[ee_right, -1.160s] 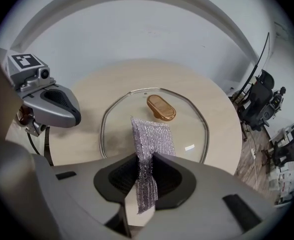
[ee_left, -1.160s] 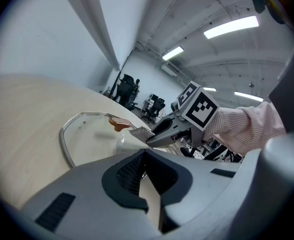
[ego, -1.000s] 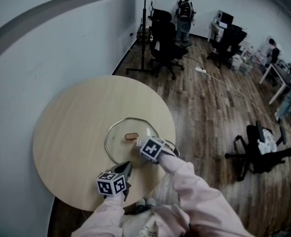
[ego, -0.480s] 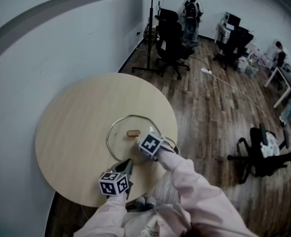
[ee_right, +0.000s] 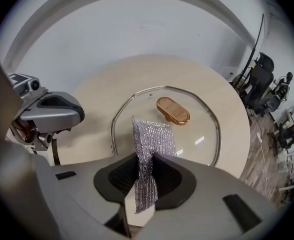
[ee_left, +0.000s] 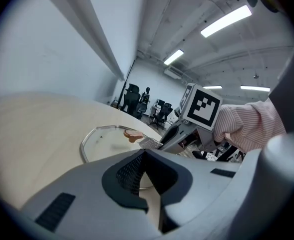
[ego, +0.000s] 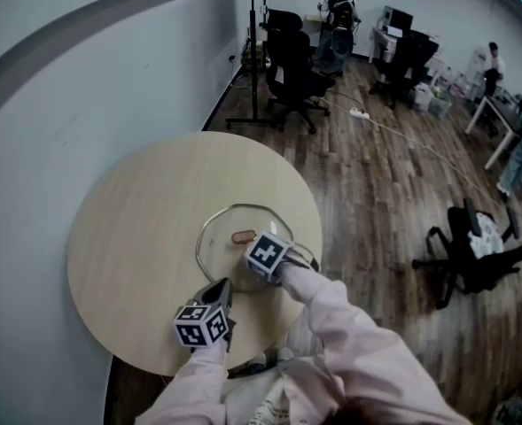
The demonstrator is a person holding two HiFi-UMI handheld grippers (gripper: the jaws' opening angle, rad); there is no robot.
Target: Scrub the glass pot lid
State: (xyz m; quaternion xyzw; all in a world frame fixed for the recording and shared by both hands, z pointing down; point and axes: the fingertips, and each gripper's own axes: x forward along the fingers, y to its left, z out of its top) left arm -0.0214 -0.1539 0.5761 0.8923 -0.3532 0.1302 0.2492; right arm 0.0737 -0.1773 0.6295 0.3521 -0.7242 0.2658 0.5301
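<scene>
We stand at a round pale wooden table beside a white wall, with a dark plank floor and black office chairs beyond. The glass pot lid lies flat on the near right part of the table, its bronze oval handle up at the middle. Over it our right gripper pinches a silvery mesh scouring pad, whose free end reaches across the glass and stops just short of the handle; we cannot tell whether it touches the glass. Our left gripper is just beside the lid's near rim, its 2 jaws pressed together with nothing between them. Pale pink sleeves cover both arms
</scene>
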